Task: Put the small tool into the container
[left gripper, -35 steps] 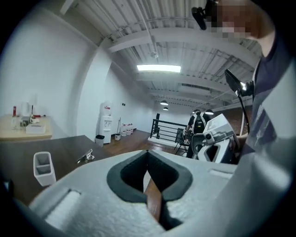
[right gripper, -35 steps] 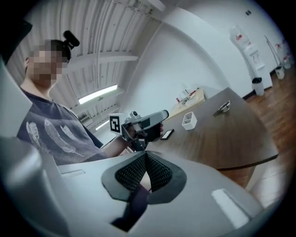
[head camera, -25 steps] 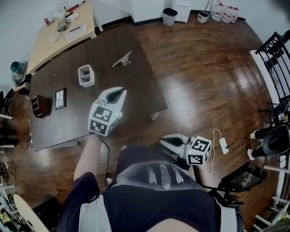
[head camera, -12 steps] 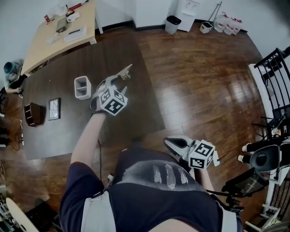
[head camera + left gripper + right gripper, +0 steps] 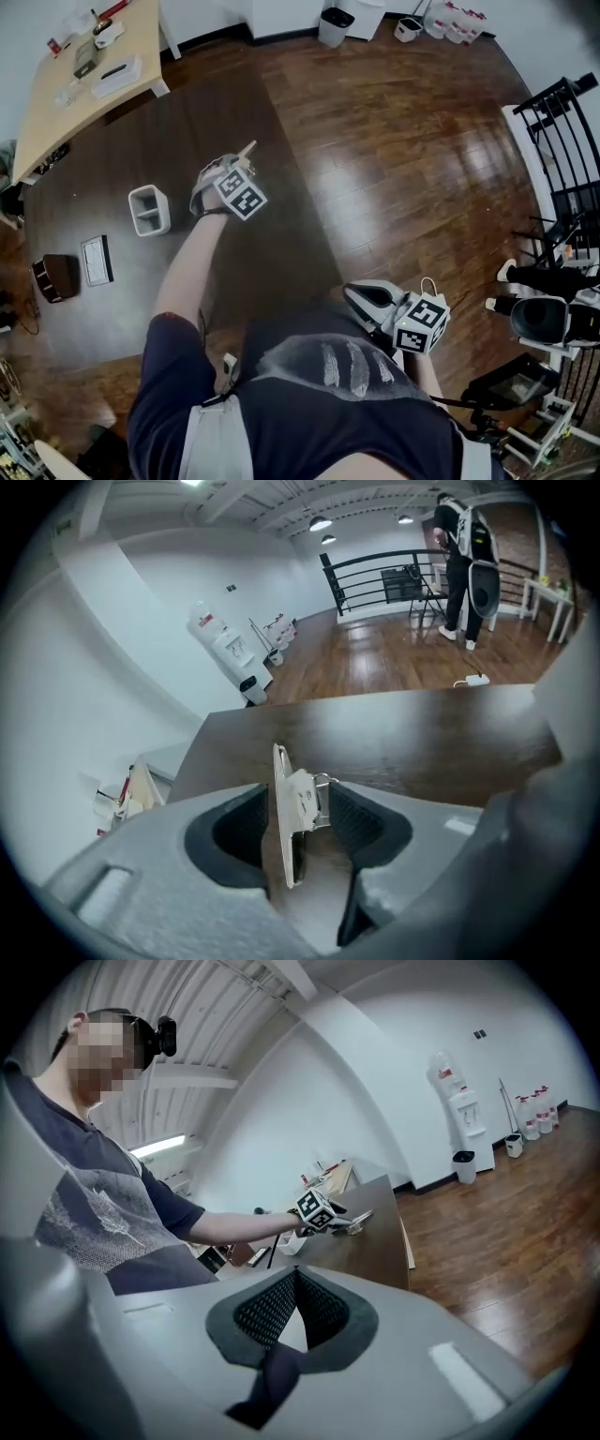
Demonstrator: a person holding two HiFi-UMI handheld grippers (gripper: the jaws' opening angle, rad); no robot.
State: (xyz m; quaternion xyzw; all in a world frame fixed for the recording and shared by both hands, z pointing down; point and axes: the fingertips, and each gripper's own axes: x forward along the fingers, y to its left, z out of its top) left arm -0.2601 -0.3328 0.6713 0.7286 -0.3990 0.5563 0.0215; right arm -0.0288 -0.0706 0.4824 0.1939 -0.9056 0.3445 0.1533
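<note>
The small tool, a pale metal blade with a clip, lies near the far right edge of the dark table. My left gripper points down over it. In the left gripper view the tool stands between the pads with a gap beside it. The jaws have just opened and the left gripper stays open. The white two-compartment container stands to the gripper's left. My right gripper hangs by the person's waist, off the table. In its own view the right gripper is shut and empty.
A black frame and a dark brown box lie at the table's left. A light wooden table with clutter stands behind. A bin, a black railing and a standing person are further off.
My left gripper has travelled from above the table's near part out and down to the tool by the far edge. My right gripper has shifted a little beside the body.
</note>
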